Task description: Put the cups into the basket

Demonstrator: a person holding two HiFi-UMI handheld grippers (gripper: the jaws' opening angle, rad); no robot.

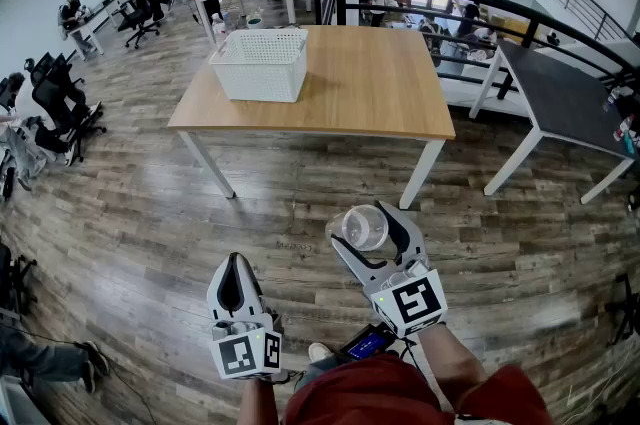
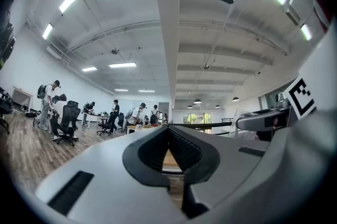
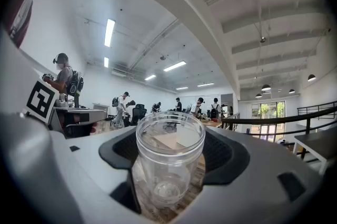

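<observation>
The light wooden rectangular table (image 1: 350, 83) is standing well ahead of the person, bearing the white perforated plastic basket (image 1: 262, 75) towards its far left corner. The right gripper (image 1: 362, 223) is clamping the clear plastic cup (image 1: 364, 229) between its jaws, long axis upright, mouth up. The left gripper (image 1: 236, 263) is hanging empty, jaws together. The basket is lying ahead and left of the held cup, so the right hand is likely needing forward-left travel

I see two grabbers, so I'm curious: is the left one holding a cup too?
No, the left gripper has its jaws closed tip to tip, with nothing held between them.
</observation>
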